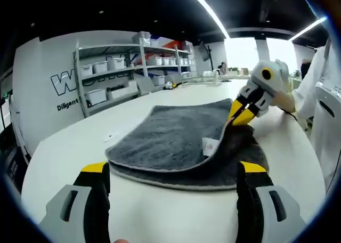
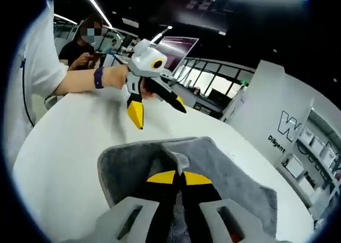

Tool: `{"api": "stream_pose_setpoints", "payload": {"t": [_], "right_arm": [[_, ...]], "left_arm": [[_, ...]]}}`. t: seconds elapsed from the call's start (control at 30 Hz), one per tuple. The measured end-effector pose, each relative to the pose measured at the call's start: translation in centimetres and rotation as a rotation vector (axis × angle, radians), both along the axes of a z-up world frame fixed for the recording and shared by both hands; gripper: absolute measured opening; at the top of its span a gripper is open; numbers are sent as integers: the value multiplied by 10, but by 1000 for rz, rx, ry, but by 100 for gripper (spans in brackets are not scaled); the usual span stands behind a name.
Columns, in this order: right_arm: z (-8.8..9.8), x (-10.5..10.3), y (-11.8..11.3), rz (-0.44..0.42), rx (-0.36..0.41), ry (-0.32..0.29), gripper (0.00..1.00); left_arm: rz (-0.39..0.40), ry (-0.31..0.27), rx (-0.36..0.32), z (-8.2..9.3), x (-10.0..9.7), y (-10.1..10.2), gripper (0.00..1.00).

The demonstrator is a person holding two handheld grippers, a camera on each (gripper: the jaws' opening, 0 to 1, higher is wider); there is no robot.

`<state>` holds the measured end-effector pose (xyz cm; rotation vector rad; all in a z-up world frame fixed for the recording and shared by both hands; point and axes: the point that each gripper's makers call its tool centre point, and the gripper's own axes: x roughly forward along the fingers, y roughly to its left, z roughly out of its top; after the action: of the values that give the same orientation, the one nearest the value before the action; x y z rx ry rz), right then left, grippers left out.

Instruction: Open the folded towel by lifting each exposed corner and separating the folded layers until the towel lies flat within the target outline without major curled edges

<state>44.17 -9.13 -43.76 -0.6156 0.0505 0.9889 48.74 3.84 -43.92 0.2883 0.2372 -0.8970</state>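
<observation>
The grey towel (image 1: 176, 142) is soft, limp and light; judged by its drape it will sag from any single hold, so a bound corner is the best place to pinch. It is plush terry with a pale stitched edge and a small white label (image 1: 211, 145), folded in layers on the white table (image 1: 80, 147), its right edge raised. The right gripper (image 2: 179, 177) has its jaws closed on that edge. The left gripper (image 1: 173, 173) hovers near the towel's near edge, jaws wide.
</observation>
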Motion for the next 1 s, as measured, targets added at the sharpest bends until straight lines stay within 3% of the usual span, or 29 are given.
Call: {"api": "stream_pose_setpoints", "payload": {"t": [1.0], "right_arm": [[15, 38, -50, -167, 65, -1, 0]], "left_arm": [[2, 6, 6, -3, 2, 1, 97]]}}
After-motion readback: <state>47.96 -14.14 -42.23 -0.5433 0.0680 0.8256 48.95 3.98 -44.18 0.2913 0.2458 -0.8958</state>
